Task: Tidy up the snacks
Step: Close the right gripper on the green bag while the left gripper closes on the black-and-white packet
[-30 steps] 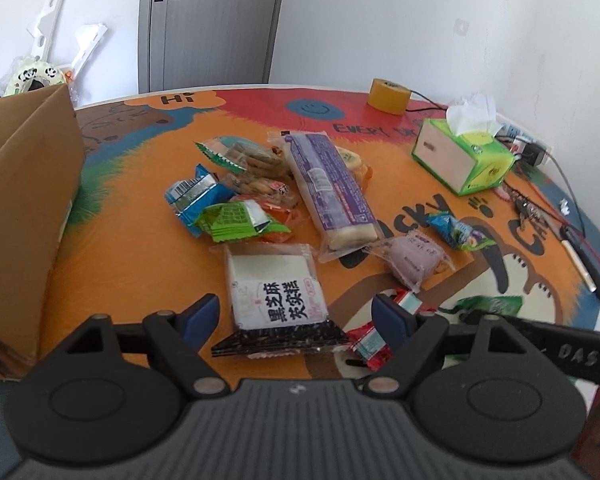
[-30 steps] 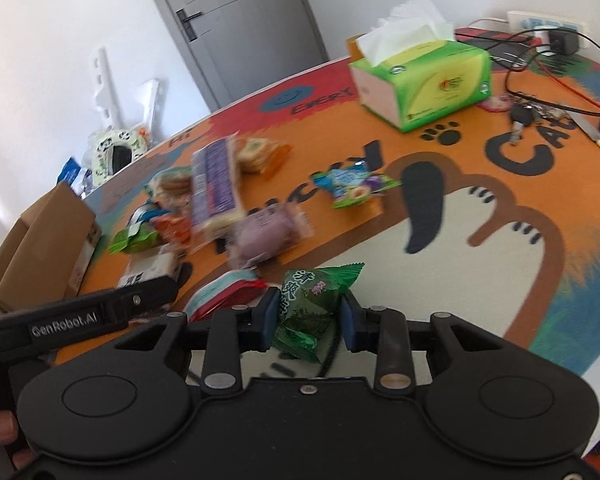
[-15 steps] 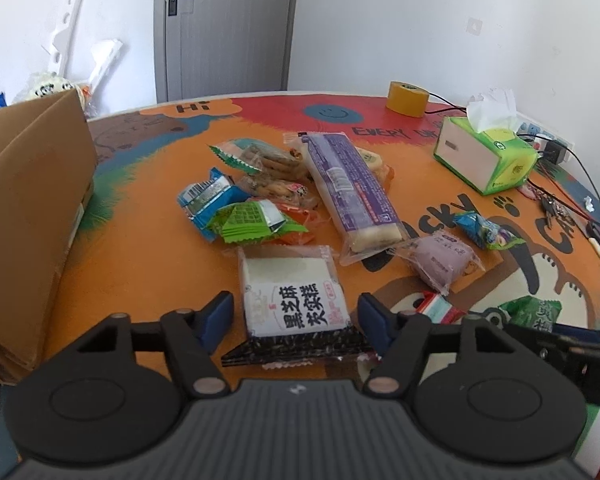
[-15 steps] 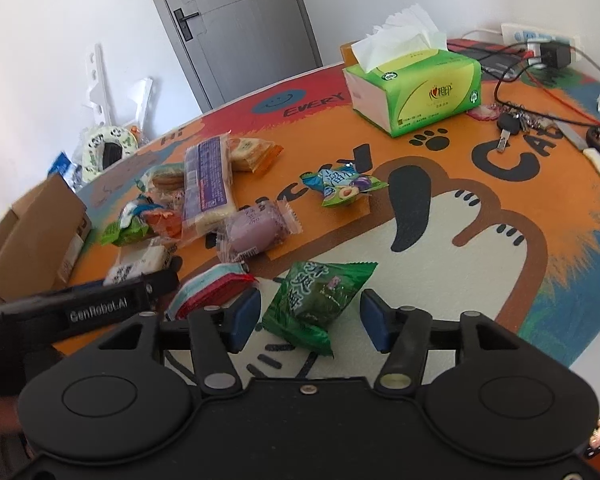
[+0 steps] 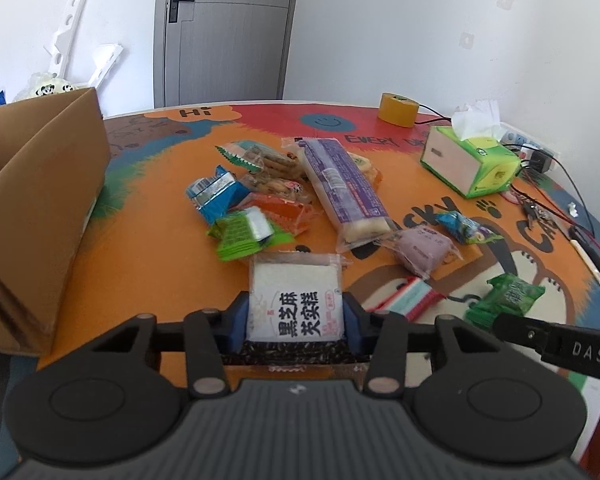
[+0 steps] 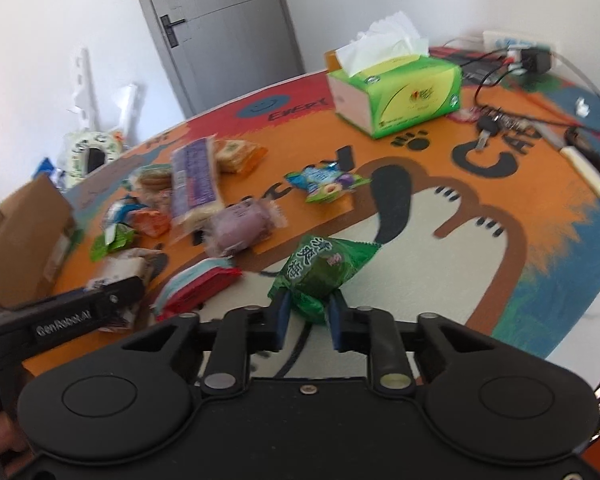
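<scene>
My left gripper is shut on a white and black sesame cake packet at the near edge of the orange table mat. My right gripper is shut on a green plum candy packet, also seen in the left wrist view. More snacks lie in a loose pile: a long purple packet, a blue packet, a light green packet, a purple bun, a red and teal packet, and a blue candy.
An open cardboard box stands at the left. A green tissue box, a yellow tape roll, keys, cables and a pen lie at the right and back.
Both grippers closed: the left on the sesame cake packet, the right on the green packet after opening half a second ago. The right view shifted and is blurred.
</scene>
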### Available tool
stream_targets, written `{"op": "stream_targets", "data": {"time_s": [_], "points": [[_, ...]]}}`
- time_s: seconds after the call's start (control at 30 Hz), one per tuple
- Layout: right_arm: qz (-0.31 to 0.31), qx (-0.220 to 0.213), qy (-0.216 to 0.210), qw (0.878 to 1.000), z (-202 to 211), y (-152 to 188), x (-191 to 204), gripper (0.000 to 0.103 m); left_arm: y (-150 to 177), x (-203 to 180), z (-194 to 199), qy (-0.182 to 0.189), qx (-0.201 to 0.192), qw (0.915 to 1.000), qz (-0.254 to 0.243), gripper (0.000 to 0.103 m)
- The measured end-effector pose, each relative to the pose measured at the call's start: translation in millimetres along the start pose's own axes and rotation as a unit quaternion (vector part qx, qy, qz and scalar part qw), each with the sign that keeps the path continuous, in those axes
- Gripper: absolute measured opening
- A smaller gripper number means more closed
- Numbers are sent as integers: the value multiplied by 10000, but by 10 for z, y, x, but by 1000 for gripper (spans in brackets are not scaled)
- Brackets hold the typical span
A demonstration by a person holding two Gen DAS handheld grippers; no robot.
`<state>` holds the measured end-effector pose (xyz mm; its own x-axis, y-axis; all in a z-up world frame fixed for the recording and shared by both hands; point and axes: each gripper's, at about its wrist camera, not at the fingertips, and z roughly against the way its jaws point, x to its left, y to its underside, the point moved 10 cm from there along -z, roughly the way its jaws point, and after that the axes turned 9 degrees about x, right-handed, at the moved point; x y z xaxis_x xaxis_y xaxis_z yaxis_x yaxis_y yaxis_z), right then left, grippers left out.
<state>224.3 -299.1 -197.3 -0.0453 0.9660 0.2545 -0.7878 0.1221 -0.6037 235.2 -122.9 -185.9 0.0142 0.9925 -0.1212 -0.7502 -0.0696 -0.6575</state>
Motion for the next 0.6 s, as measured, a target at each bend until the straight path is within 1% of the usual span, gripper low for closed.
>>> {"op": "stream_targets", "data": {"time_s": [0.2,0.37,0.6], "points": [[40,-170,-176,9997,158,29,86,11,36,7,173,43,-118,9999,0,45],[104,-230,-297,9992,244,51,178,4,22,39,333,43,-276,9996,24,45],[117,-304,-471,9984,341,74,272,3,2,81,545,79,-443,9990,60,45]]}}
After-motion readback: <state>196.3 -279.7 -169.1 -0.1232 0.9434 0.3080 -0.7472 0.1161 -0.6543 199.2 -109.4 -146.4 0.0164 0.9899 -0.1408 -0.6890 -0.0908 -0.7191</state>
